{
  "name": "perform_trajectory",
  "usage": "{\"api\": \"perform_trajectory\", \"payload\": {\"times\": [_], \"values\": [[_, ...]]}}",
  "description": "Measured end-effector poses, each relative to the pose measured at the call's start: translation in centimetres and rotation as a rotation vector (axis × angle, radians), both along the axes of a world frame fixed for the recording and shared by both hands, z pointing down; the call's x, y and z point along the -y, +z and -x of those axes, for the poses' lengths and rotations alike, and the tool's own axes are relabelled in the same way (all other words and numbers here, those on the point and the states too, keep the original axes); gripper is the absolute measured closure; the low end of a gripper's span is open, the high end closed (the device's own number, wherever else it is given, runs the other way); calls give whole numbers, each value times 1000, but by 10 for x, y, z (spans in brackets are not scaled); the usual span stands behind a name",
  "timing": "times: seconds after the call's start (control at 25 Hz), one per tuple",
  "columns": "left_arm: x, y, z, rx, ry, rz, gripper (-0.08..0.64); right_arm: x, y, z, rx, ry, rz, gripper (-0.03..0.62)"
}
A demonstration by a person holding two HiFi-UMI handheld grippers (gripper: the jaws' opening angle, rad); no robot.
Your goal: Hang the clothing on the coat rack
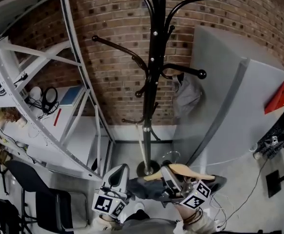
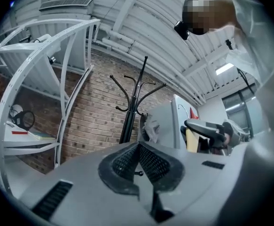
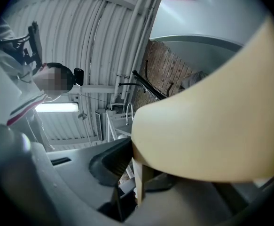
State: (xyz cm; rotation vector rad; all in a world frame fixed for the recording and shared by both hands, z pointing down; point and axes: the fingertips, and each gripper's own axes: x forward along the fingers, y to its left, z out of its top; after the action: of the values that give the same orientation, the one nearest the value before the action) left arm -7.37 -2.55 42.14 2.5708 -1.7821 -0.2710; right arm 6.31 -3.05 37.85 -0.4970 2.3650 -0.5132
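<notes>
The dark clothing lies draped over a wooden hanger at the near edge, low in front of the person. The right gripper has its jaws clamped on the hanger's thick shoulder. The left gripper, just left of the cloth, has its jaws closed together on nothing. This looks like the carry towards the coat rack farther off; next, the hanger must rise to 1 free arm. 1 grey garment hangs on a right arm. The far-left shelf holds headphones.
</notes>
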Motion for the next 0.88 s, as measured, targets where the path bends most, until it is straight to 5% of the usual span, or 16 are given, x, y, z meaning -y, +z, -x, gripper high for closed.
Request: {"api": "perform_trajectory", "payload": {"times": [0.88], "values": [[76, 2, 95, -3, 106, -28, 552, 61, -8, 90, 3, 117, -22, 500]]}}
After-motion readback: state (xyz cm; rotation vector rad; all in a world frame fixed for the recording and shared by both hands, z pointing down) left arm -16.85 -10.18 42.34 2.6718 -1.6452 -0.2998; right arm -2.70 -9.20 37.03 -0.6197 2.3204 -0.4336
